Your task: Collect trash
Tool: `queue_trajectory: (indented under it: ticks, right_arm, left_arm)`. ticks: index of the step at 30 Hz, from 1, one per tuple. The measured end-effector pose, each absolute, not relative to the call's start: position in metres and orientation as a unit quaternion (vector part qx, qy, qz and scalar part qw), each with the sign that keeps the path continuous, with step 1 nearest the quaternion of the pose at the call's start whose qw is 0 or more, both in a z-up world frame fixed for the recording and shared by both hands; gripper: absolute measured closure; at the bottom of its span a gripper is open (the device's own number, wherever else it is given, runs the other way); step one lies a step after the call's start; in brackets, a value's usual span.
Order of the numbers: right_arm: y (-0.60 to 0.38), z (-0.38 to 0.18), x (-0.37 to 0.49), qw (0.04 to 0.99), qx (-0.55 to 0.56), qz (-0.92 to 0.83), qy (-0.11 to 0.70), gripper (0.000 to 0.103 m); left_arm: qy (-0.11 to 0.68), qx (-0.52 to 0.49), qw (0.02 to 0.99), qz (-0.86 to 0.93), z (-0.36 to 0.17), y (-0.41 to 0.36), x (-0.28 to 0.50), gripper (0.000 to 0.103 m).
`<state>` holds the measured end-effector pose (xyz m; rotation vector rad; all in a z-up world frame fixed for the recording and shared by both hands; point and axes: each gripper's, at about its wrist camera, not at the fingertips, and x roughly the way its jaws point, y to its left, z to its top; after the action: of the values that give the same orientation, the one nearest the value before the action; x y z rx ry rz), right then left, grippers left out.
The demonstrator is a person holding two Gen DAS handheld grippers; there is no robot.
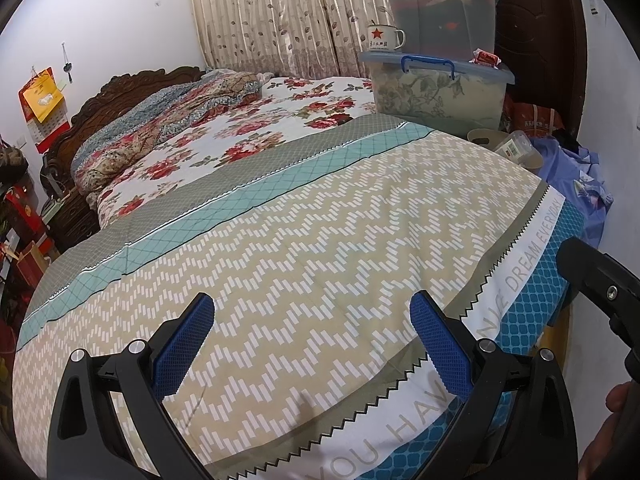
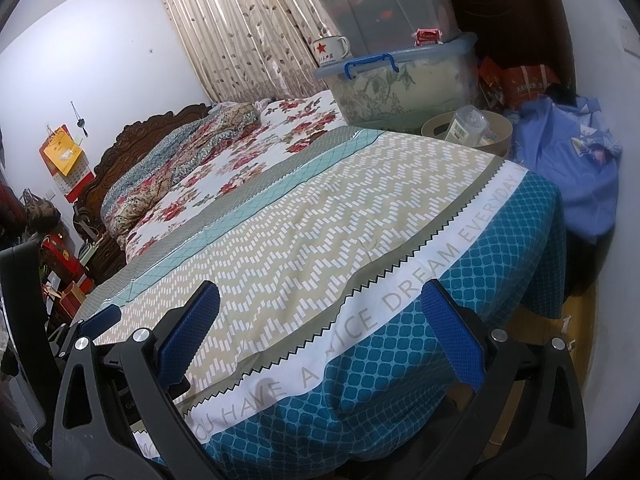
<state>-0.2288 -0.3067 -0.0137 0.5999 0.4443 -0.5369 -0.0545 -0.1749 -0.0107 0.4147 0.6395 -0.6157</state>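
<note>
the round beige plastic bin [image 2: 486,142] sits at the far corner of the bed, in the upper right of the right wrist view, with a clear plastic jar with a green-and-white label [image 2: 466,125] lying tilted inside it. in the left wrist view the same bin [image 1: 482,137] and jar [image 1: 514,147] show at right of centre, partly hidden by the bed edge. both lie well apart from the jaws, far beyond the fingertips and to their right.

the left gripper [image 1: 314,344] has its blue-padded jaws spread wide, holding nothing, over the beige zigzag-patterned bedspread [image 1: 320,240]. the right gripper [image 2: 320,340] is likewise spread wide and holds nothing, over the bedspread's [image 2: 300,220] white lettered band and teal hanging edge.

just behind the bin stands a clear storage box with a blue lid and handle [image 2: 400,88], carrying a second clear box with a teal lid [image 2: 380,4], a white enamel mug with a red star [image 2: 330,53] and a small red packet [image 2: 428,36]. right of the bin lies a crumpled blue-violet cloth [image 2: 568,172]. a folded floral quilt [image 2: 180,160] lies by the carved dark wooden headboard [image 2: 132,140] at middle left.
</note>
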Motion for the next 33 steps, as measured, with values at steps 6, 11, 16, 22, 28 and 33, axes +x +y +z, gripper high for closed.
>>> queue_trajectory:
  ticks: [6, 11, 16, 22, 28, 33]
  right_arm:
    - [-0.3048, -0.0162, -0.2285, 0.896, 0.289, -0.259, 0.215, 0.004]
    - [-0.3053, -0.016, -0.2282, 0.896, 0.29, -0.259, 0.215, 0.004]
    - [-0.3044, -0.0169, -0.2282, 0.896, 0.289, -0.258, 0.215, 0.004]
    - [-0.3043, -0.0177, -0.2281, 0.896, 0.29, -0.258, 0.216, 0.004]
    - [-0.3053, -0.0172, -0.2277, 0.896, 0.289, -0.258, 0.216, 0.004]
    - [-0.3044, -0.0191, -0.2278, 0.896, 0.289, -0.257, 0.217, 0.004]
  left_arm:
    - [0.307, 0.201, 0.882, -0.297, -0.0122, -0.1757, -0.0553, 0.009]
    - [0.308, 0.201, 0.881, -0.298, -0.0124, -0.1767, -0.0545, 0.009]
    - [0.308, 0.201, 0.881, -0.298, -0.0124, -0.177, -0.0545, 0.009]
    - [0.308, 0.202, 0.881, -0.298, -0.0128, -0.1775, -0.0547, 0.009]
    - [0.309, 0.204, 0.879, -0.3, -0.0159, -0.1775, -0.0545, 0.009]
    - [0.313, 0.203, 0.875, -0.307, -0.0184, -0.1782, -0.0524, 0.009]
